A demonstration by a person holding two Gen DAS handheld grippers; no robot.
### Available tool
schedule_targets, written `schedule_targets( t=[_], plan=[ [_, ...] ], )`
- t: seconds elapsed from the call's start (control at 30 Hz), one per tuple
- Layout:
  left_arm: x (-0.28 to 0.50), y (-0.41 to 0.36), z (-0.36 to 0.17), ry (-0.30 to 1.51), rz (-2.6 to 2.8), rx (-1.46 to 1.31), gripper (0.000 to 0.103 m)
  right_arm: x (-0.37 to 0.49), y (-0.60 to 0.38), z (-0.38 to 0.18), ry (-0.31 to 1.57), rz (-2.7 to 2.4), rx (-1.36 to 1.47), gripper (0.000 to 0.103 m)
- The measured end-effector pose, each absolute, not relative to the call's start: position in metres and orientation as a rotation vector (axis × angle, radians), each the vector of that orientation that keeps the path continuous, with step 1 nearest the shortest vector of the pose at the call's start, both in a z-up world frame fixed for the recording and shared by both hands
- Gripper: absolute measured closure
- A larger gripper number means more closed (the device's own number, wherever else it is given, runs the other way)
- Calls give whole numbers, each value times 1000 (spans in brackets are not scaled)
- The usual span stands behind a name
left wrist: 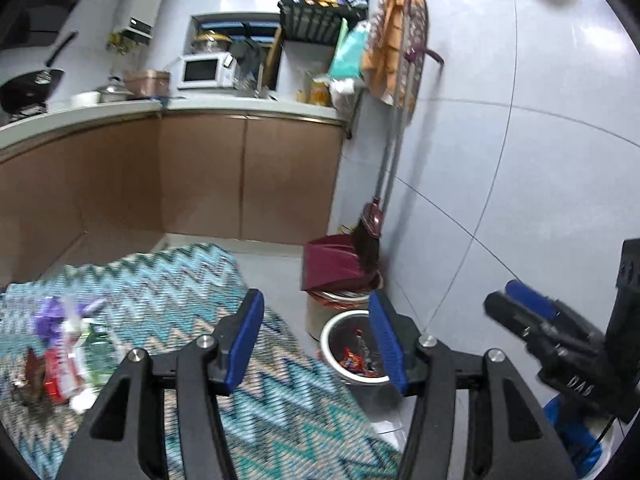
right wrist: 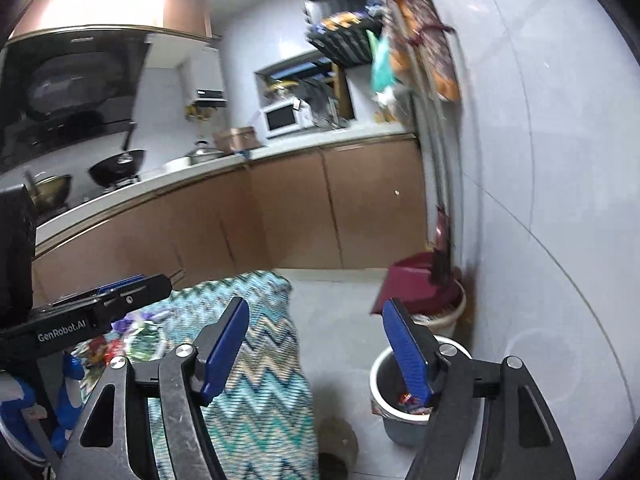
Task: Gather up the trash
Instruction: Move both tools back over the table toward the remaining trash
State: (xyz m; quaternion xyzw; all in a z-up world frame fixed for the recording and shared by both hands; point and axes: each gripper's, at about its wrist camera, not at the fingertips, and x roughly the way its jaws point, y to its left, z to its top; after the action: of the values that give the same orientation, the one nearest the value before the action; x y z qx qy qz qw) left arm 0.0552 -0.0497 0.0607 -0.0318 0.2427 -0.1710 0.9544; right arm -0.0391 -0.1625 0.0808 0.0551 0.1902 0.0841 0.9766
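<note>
A: Right wrist view: any writing?
B: "GenRobot.AI" on the left gripper (right wrist: 132,286). Right gripper (right wrist: 316,348) jaws apart, empty.
A: Left wrist view?
B: Left gripper (left wrist: 316,338) also apart, empty. Wrappers (left wrist: 356,360) lie in the bin (left wrist: 340,328); more trash (left wrist: 64,344) on the zigzag cloth (left wrist: 172,280).

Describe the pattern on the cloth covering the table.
The cloth has a teal, blue and beige zigzag; left wrist view shows it best.

The left gripper (left wrist: 316,340) stands open with nothing between its blue pads, above the edge of a zigzag-patterned cloth (left wrist: 180,288). Wrappers (left wrist: 64,344) lie piled on the cloth at left. A small bin (left wrist: 352,350) holding wrappers sits on the floor beside a maroon dustpan (left wrist: 332,266); the right gripper (left wrist: 520,304) shows at right.
</note>
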Motion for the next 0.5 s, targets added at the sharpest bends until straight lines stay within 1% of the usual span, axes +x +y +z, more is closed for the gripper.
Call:
schedule_targets(
  t=[0.23, 0.3, 0.37, 0.5],
  plan=[
    [10, 4, 76, 445, -272, -66, 48, -63, -130, 106, 325, 234, 68, 33],
    [-5, 16, 81, 421, -245, -64, 42, -72, -125, 113, 309, 249, 62, 32],
    [-17, 25, 86, 398, -224, -70, 38, -83, -120, 119, 288, 263, 55, 28],
    [-43, 44, 92, 361, -184, -82, 35, -104, -109, 130, 258, 283, 39, 21]
  ],
)
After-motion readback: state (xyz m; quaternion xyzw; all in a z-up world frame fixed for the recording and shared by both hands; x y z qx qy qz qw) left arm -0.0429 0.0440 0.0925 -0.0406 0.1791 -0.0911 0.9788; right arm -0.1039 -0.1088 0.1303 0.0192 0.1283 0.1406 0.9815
